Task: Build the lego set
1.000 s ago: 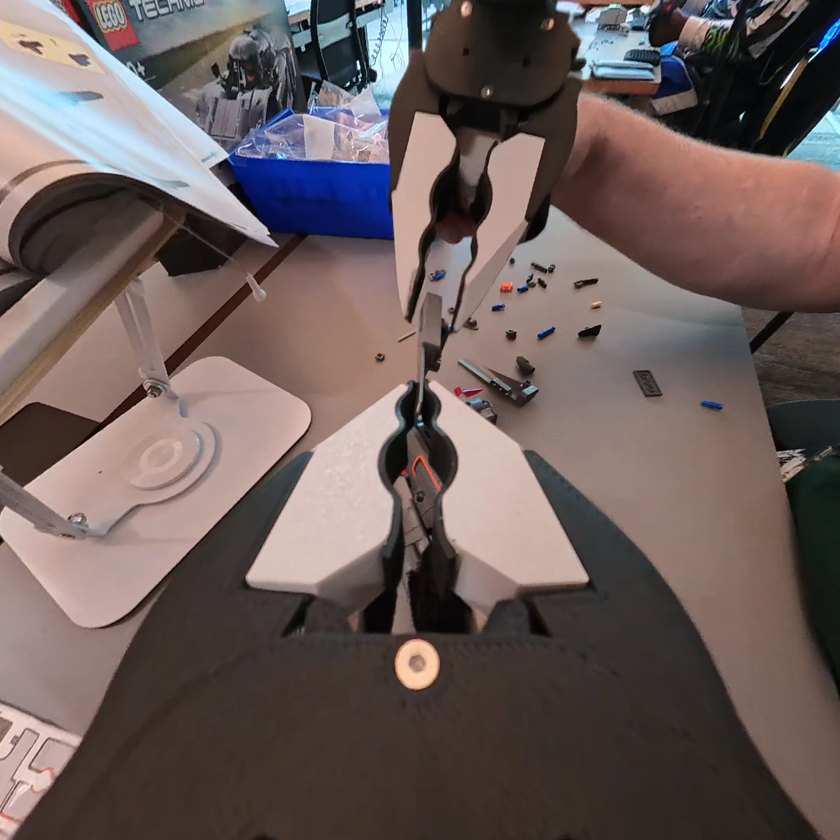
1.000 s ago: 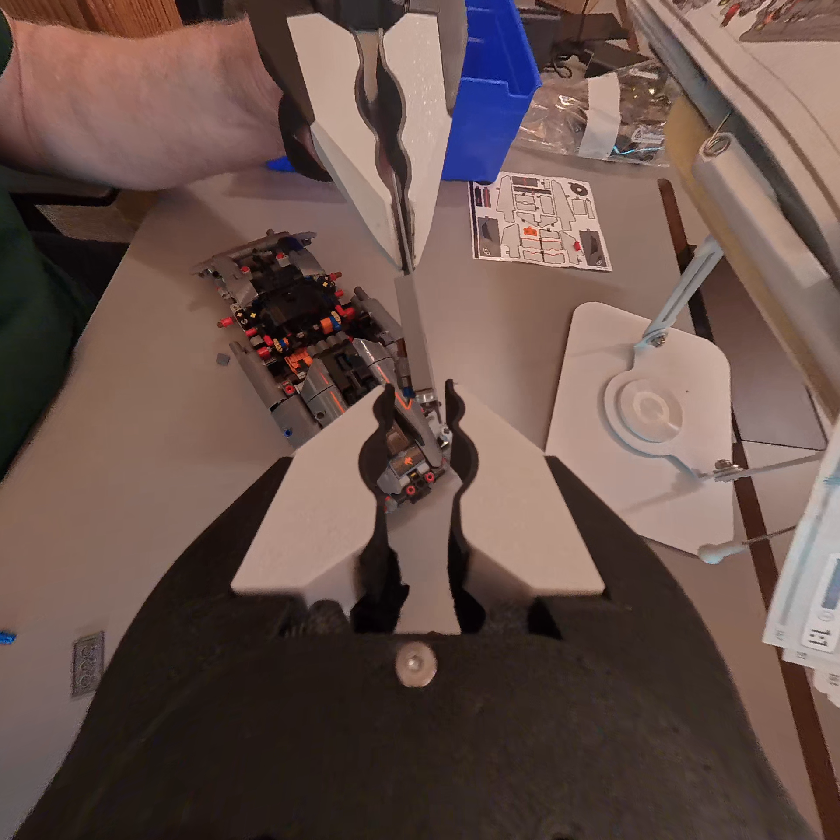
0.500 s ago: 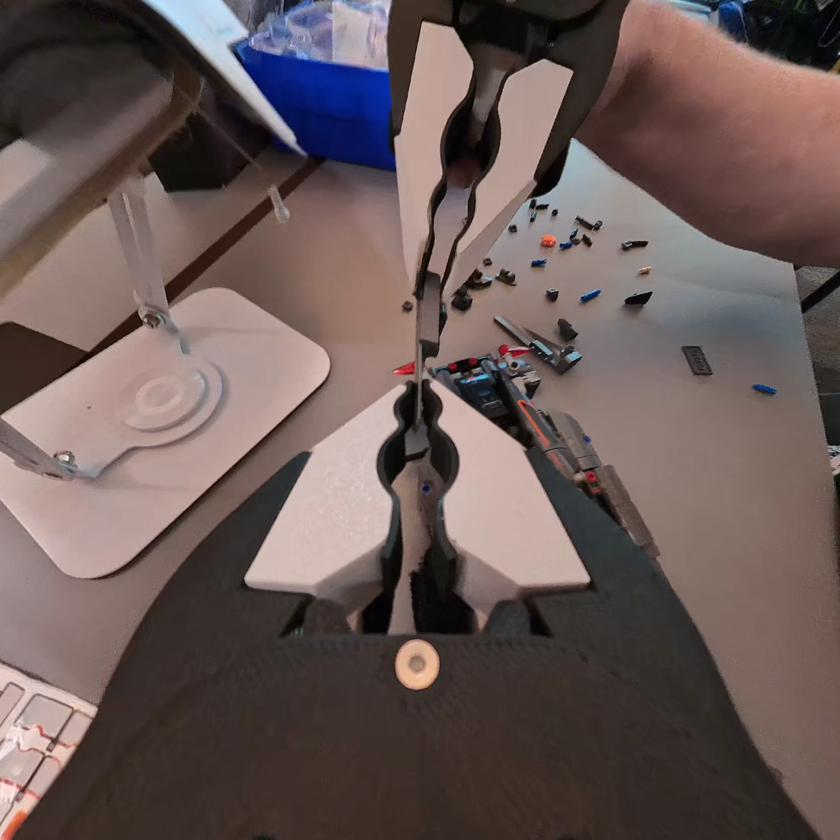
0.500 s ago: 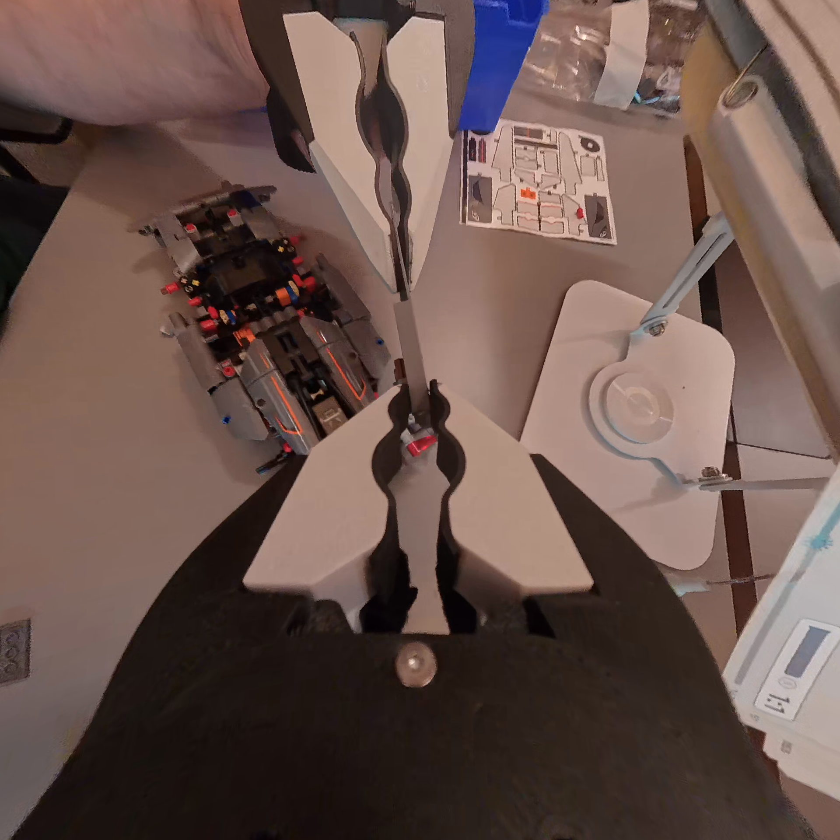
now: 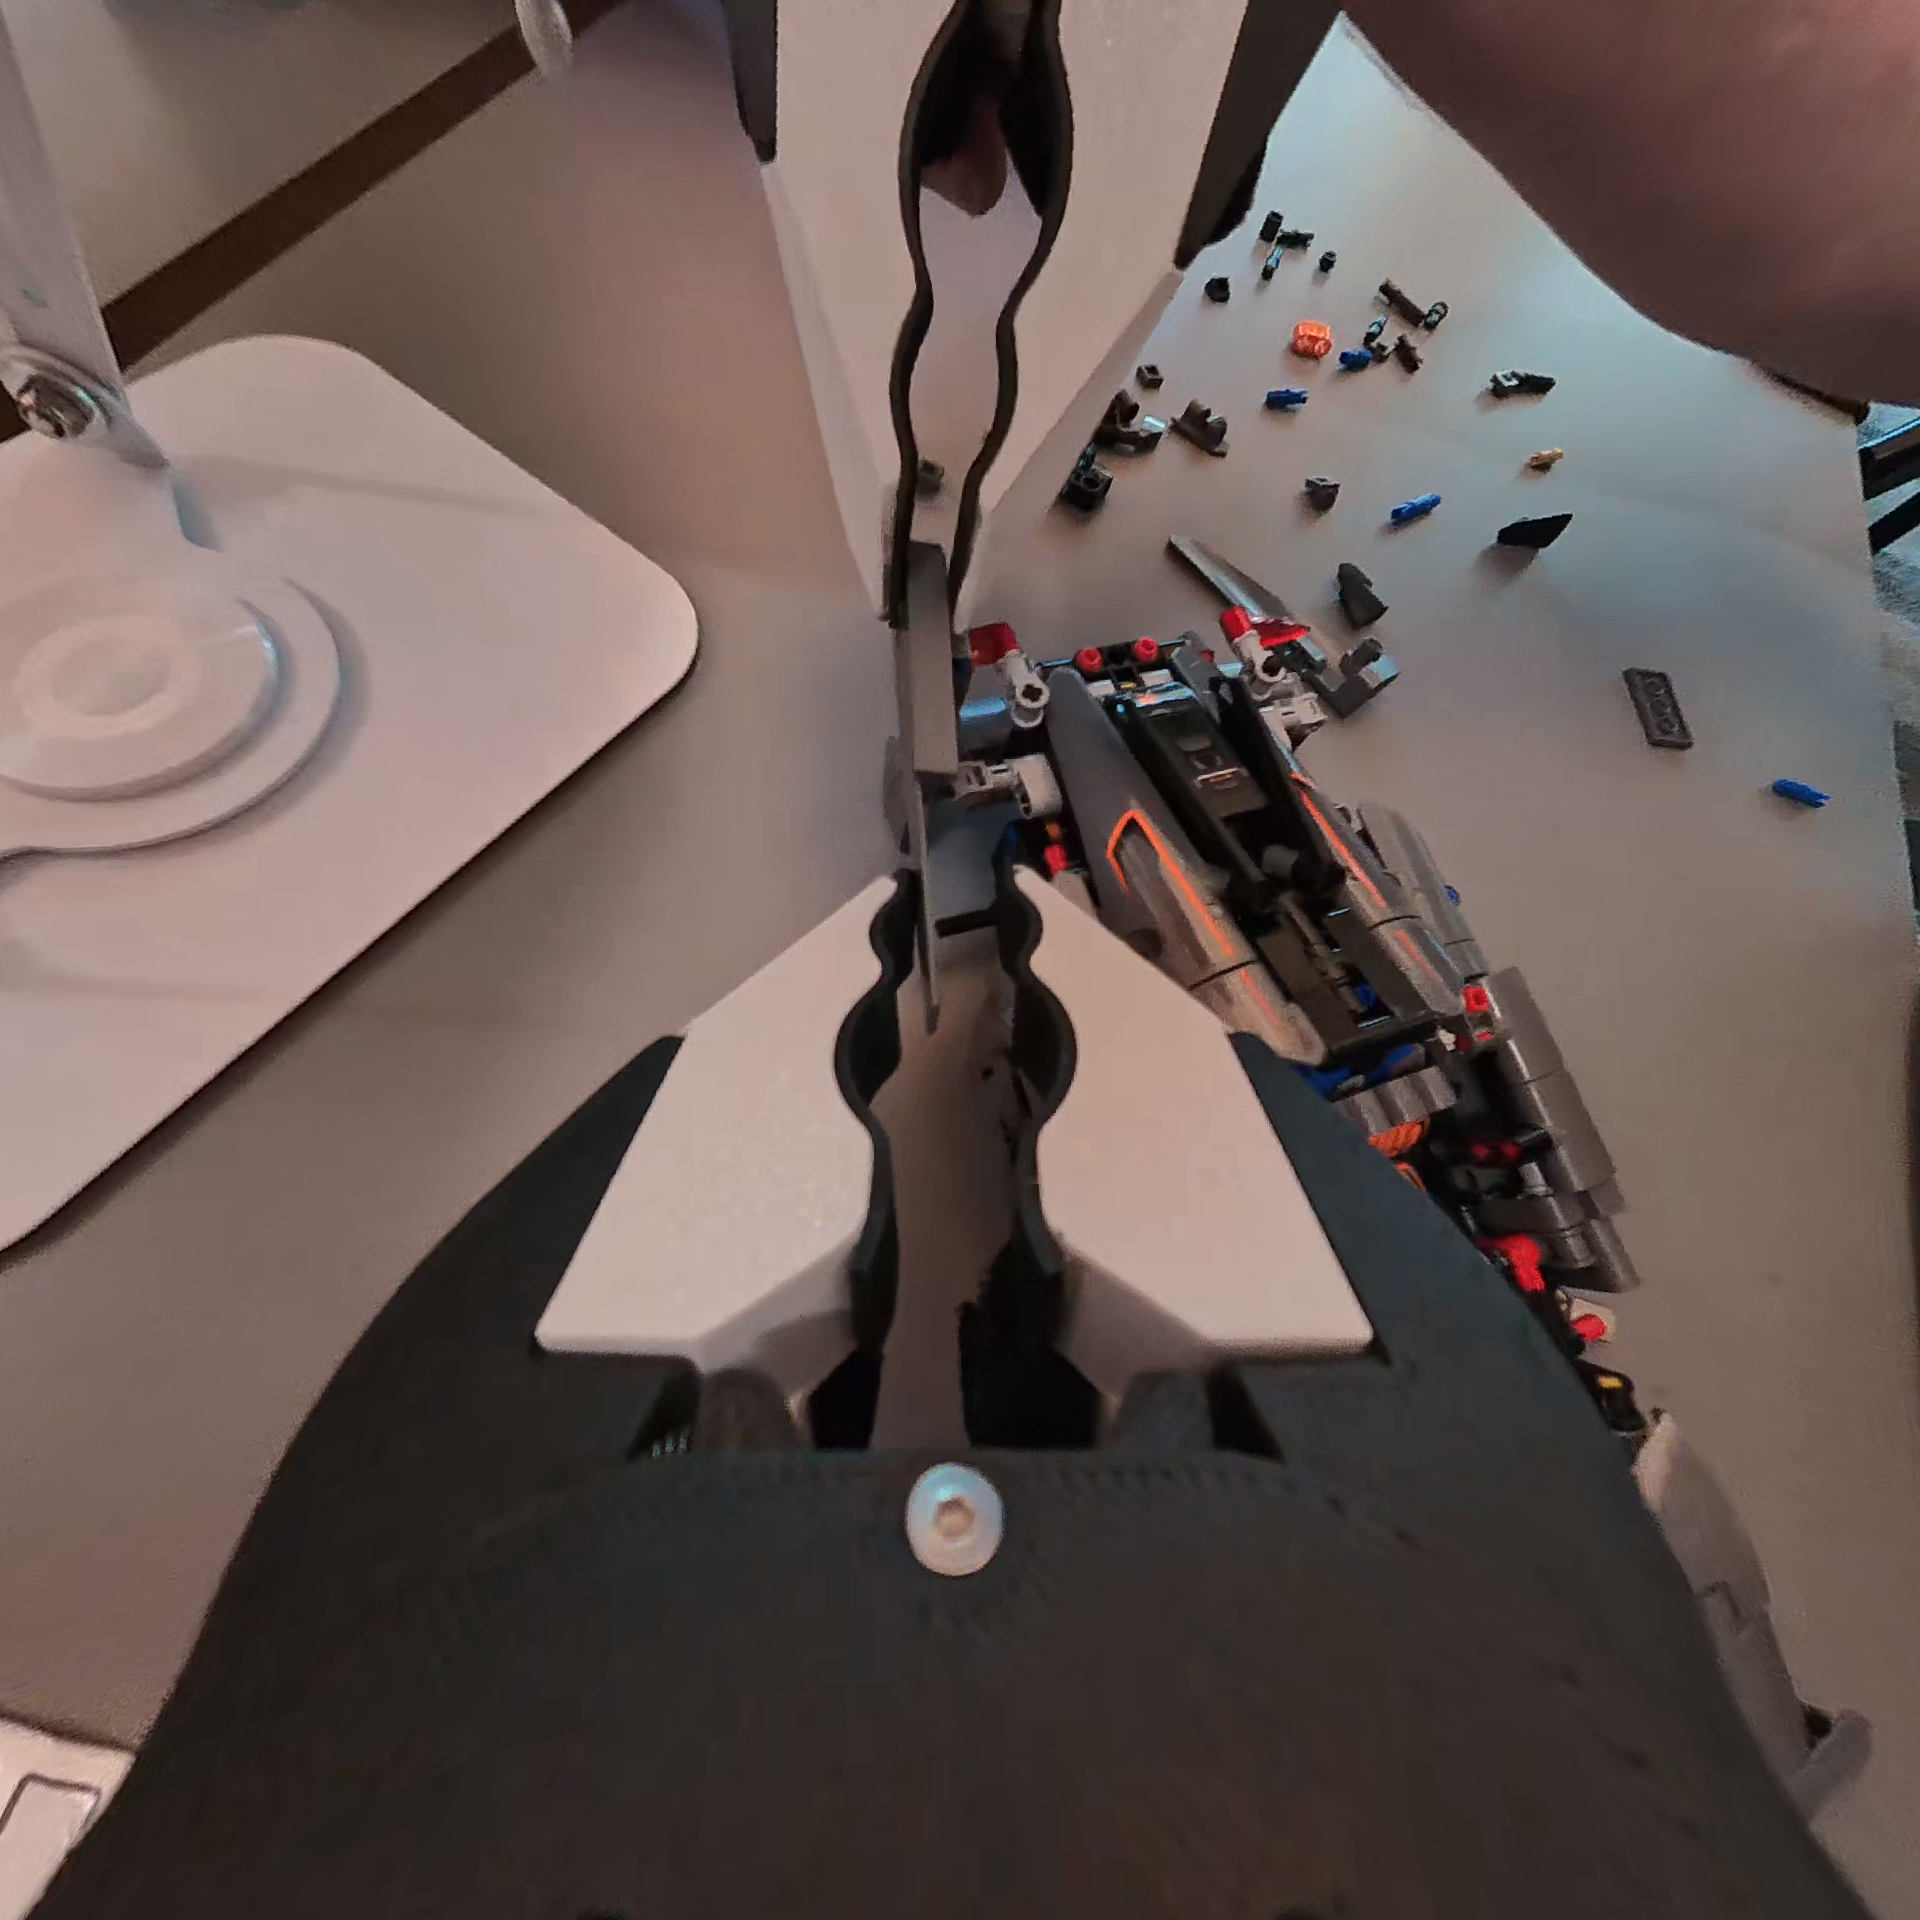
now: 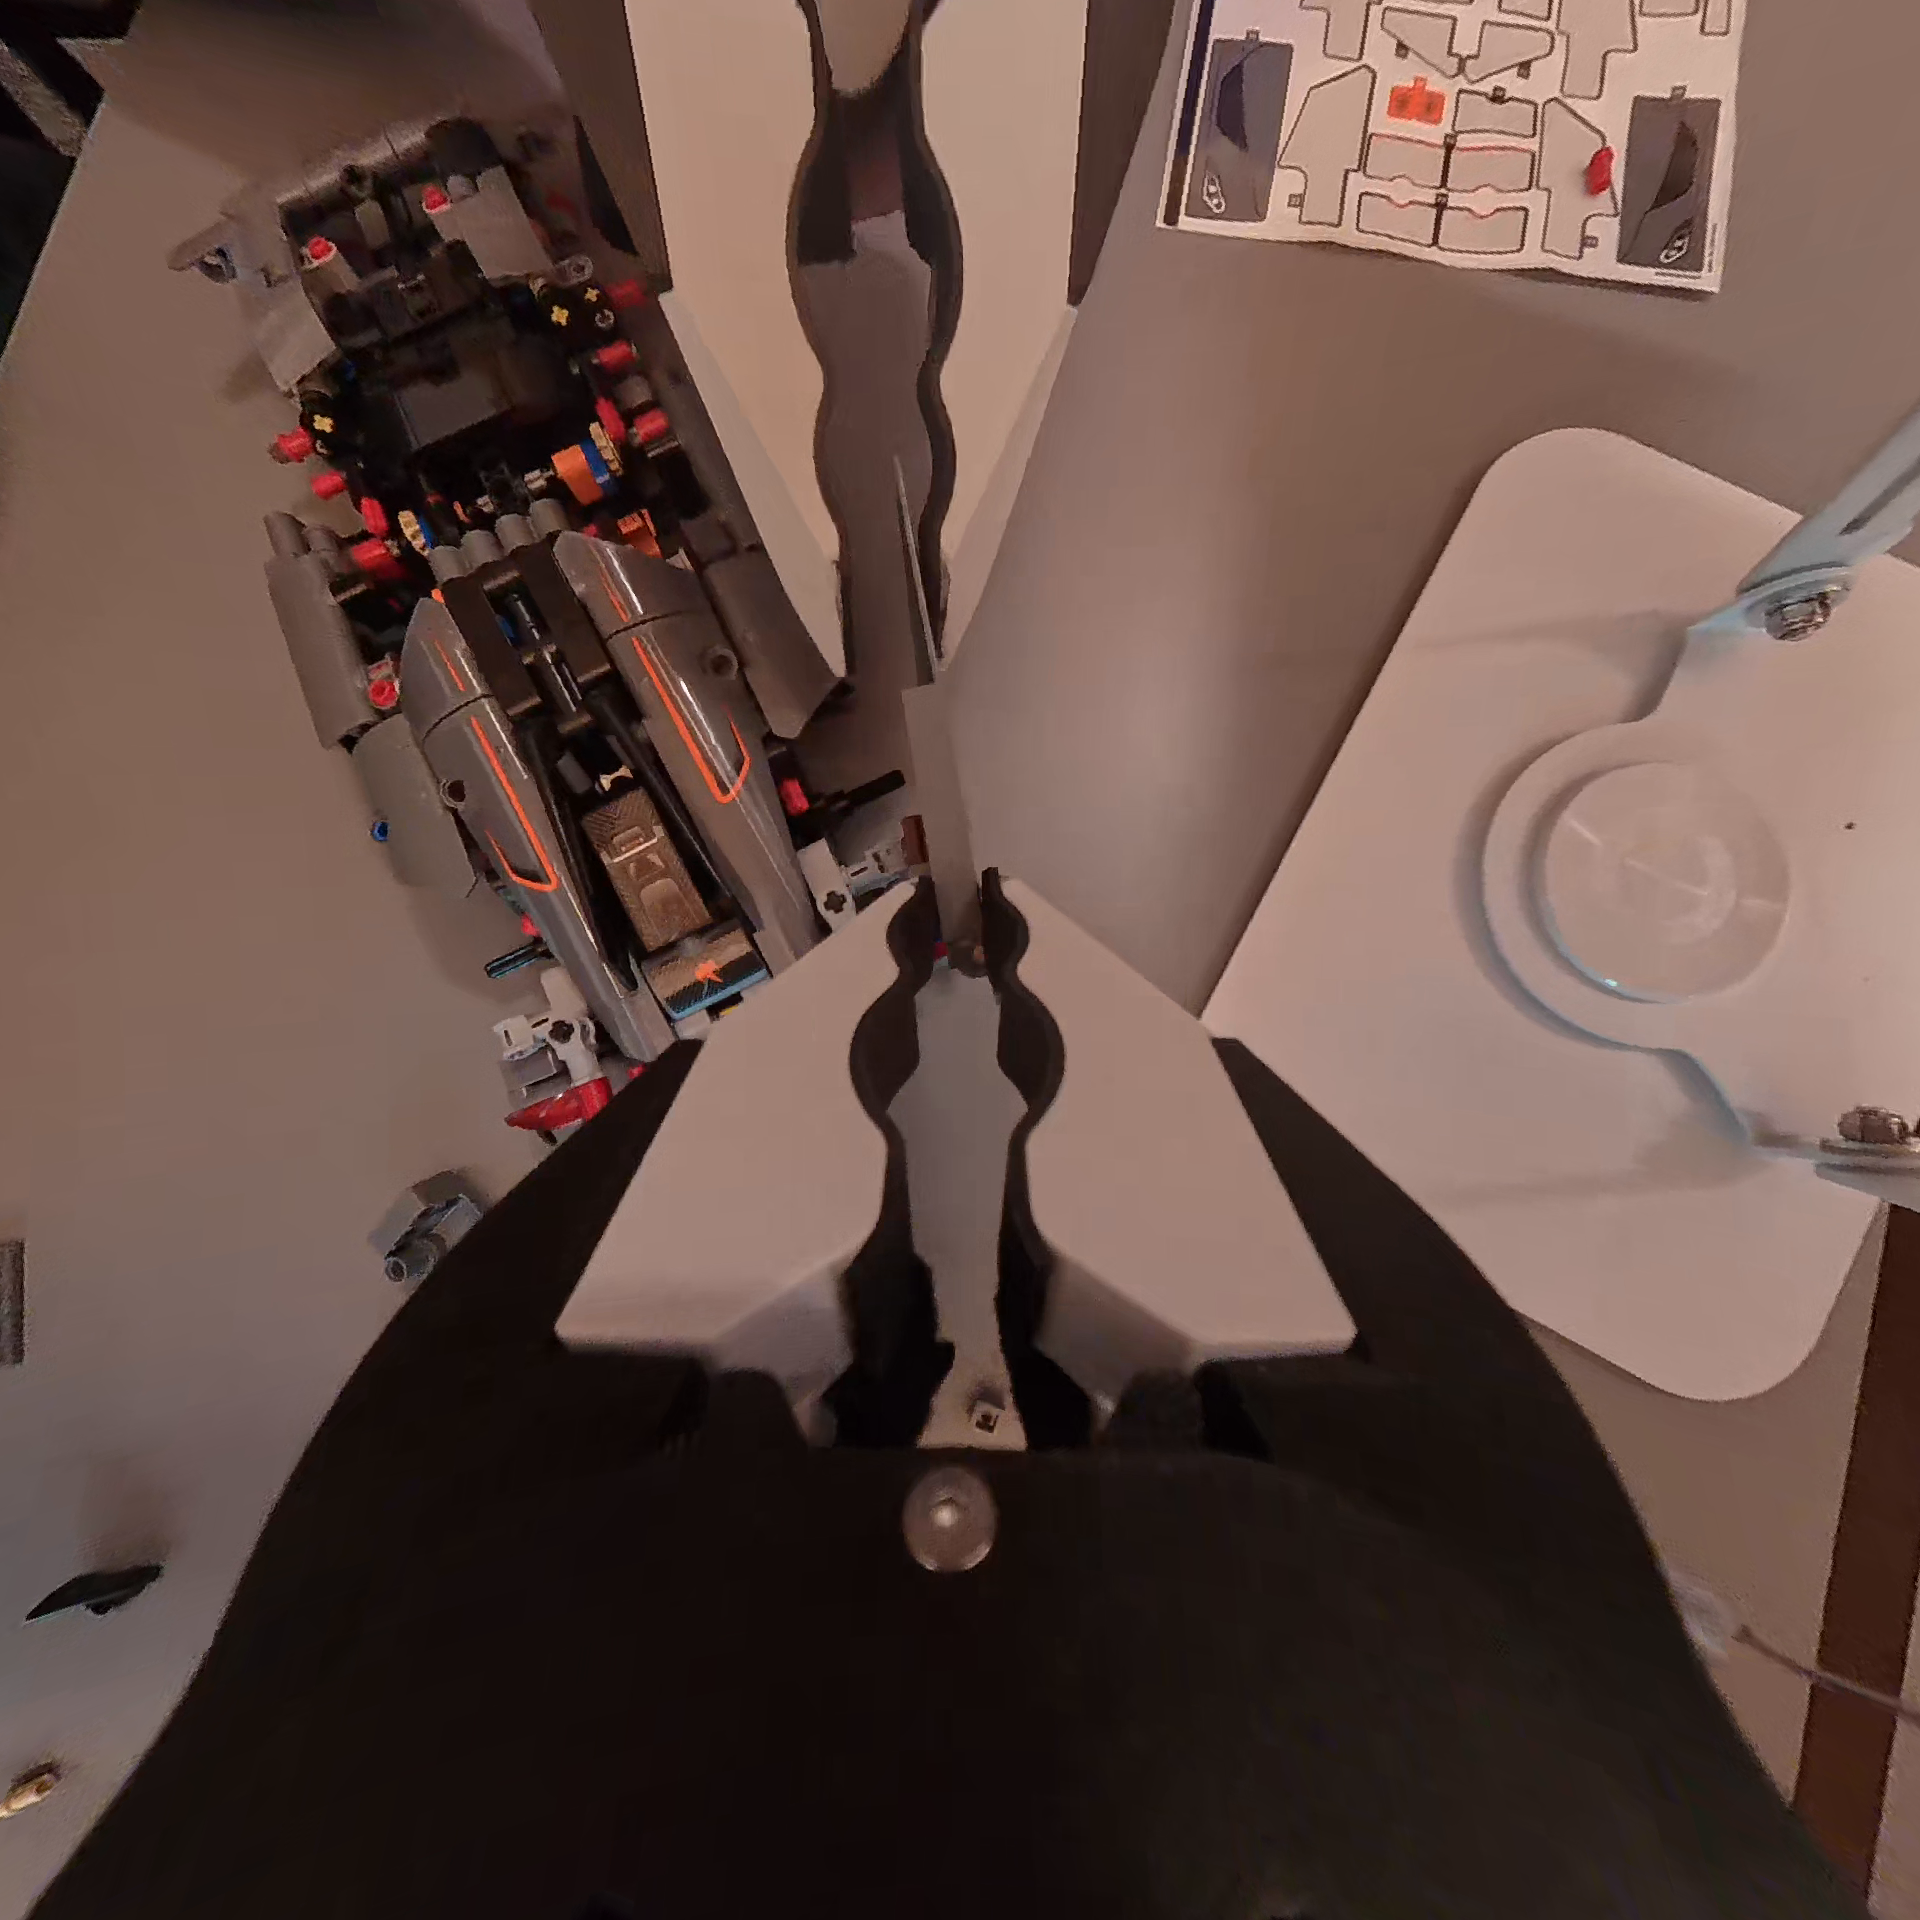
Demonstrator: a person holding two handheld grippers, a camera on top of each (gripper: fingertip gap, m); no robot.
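Grey flat panel (image 5: 928,717) is pinched at opposite ends by my left gripper (image 5: 951,914) and right gripper (image 6: 951,904), both jaws nearly closed on it, just beside the model (image 6: 540,623). I judge the build well along: the hull on the table (image 5: 1558,935) is largely assembled. Loose pieces (image 5: 1351,416) and a sticker sheet (image 6: 1455,135) remain unused.

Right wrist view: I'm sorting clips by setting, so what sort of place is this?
Probably a hobby or work table indoors: a half-built model, a sticker sheet and loose small parts on a grey tabletop.
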